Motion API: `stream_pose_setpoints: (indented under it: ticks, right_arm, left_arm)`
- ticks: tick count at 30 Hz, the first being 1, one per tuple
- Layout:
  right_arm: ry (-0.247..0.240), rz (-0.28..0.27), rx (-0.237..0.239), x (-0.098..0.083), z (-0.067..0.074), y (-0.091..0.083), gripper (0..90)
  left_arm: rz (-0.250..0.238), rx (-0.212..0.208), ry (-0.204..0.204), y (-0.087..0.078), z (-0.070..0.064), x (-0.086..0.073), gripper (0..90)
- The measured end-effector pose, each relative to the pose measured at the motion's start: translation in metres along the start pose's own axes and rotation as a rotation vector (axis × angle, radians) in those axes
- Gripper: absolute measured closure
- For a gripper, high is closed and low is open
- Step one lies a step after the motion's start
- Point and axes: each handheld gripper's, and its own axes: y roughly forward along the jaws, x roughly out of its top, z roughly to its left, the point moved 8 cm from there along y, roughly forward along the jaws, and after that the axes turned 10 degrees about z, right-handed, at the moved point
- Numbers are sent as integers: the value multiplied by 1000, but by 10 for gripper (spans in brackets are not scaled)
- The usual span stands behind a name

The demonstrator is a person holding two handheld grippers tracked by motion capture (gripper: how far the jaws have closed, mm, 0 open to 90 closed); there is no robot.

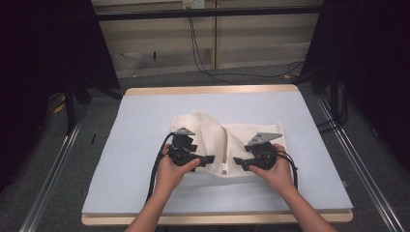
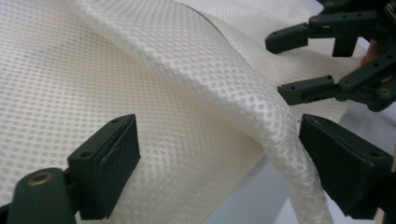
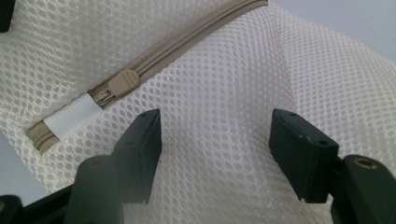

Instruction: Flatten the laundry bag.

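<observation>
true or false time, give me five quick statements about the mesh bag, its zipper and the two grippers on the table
1. The white mesh bag lies on a pale blue table cover. True.
2. The zipper slider sits at the middle of the zipper. False: it sits close to one end, beside a white tab.
3. The left gripper has its jaws clamped on the bag. False: the jaws stand apart, with a raised fold of mesh between them, unpinched.
4. The right gripper has its jaws open over the mesh. True.
5. The bag is bright red. False: it is cream white with a beige zipper.
</observation>
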Motion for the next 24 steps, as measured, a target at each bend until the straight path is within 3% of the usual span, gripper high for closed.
stream_pose_setpoints:
  ticks: [3,8,12,16,19,22,24]
  right_arm:
    - [-7,1,-1,-1,1,-1,346]
    - [-23,5,0,-3,2,0,347]
    - [-22,9,-2,-3,2,0,347]
    - [-22,9,-2,-4,3,0,347]
    - [-32,9,-5,-4,3,0,346]
    - [-29,10,-4,-4,3,0,346]
    - [-29,11,-4,-3,3,0,344]
  left_arm:
    - [8,8,-18,-1,9,4,104]
    - [-24,9,-71,-2,20,15,103]
    - [-21,39,-80,2,29,20,128]
    - [-30,59,-77,6,36,25,255]
    - [-43,101,-58,9,39,29,336]
    - [-44,89,-61,13,38,31,370]
    - [-45,67,-90,15,39,31,382]
